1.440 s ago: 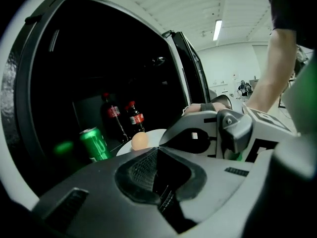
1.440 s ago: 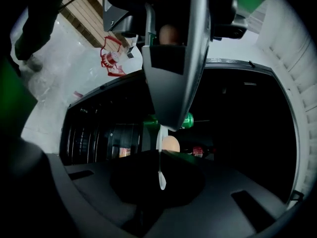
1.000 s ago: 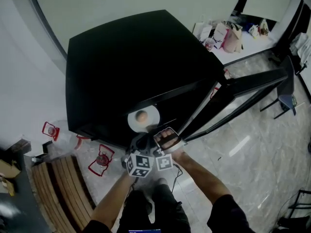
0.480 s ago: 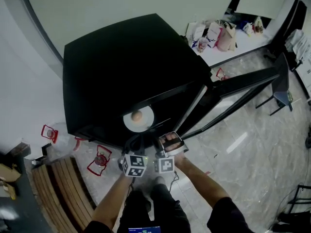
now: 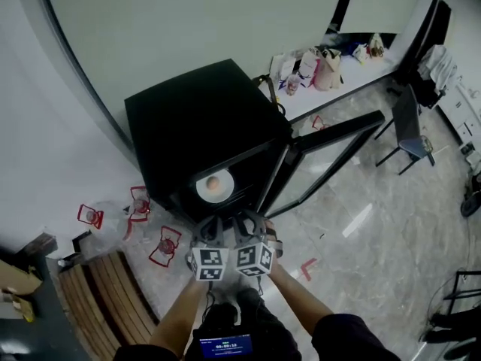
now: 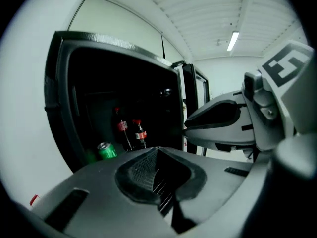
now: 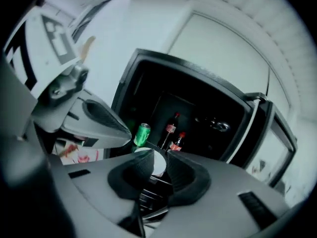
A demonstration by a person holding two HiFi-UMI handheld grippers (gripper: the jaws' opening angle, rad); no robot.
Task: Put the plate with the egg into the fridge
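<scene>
The white plate [image 5: 224, 190] with the brown egg [image 5: 213, 182] rests on a shelf inside the black fridge [image 5: 195, 119], whose glass door [image 5: 331, 138] stands wide open to the right. Both grippers hover side by side in front of the opening, apart from the plate. My left gripper [image 5: 213, 226] [image 6: 154, 155] is shut and empty. My right gripper [image 5: 248, 221] [image 7: 159, 157] has just been opening; its jaws stand slightly apart with nothing between them. Through that gap a bit of the plate [image 7: 158, 164] shows further back.
A green can [image 7: 142, 134] and two cola bottles [image 7: 171, 128] stand deeper in the fridge. Red-framed items [image 5: 165, 247] lie on the floor at the left beside a wooden bench [image 5: 105, 299]. A counter with bags [image 5: 316, 66] and a chair [image 5: 409, 130] are beyond the door.
Both grippers have drawn back from the fridge opening and risen. The right gripper has rolled over. The plate with the egg stays on its shelf.
</scene>
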